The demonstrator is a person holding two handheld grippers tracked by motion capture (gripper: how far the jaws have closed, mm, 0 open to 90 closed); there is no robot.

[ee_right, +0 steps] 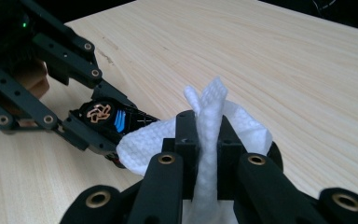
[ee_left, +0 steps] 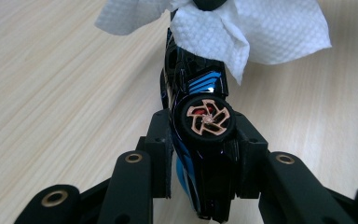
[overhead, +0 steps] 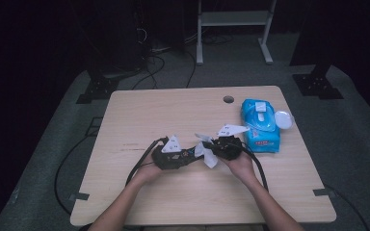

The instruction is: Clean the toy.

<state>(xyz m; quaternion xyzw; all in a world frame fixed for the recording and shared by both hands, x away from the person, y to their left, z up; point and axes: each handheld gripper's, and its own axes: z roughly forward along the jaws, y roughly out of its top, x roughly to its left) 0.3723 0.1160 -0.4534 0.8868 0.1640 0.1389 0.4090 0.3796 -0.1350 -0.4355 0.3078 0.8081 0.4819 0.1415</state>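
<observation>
Between closed jaws: glossy toy car point(ee_left: 200, 140), dimpled wipe point(ee_right: 209, 140).

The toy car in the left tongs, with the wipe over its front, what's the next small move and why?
Probably a short stroke of the wipe along the toy car toward its wheel. The left tongs are shut on the car's rear, holding it steady above the table, and the right tongs pinch the wipe, already draped over the front end.
</observation>
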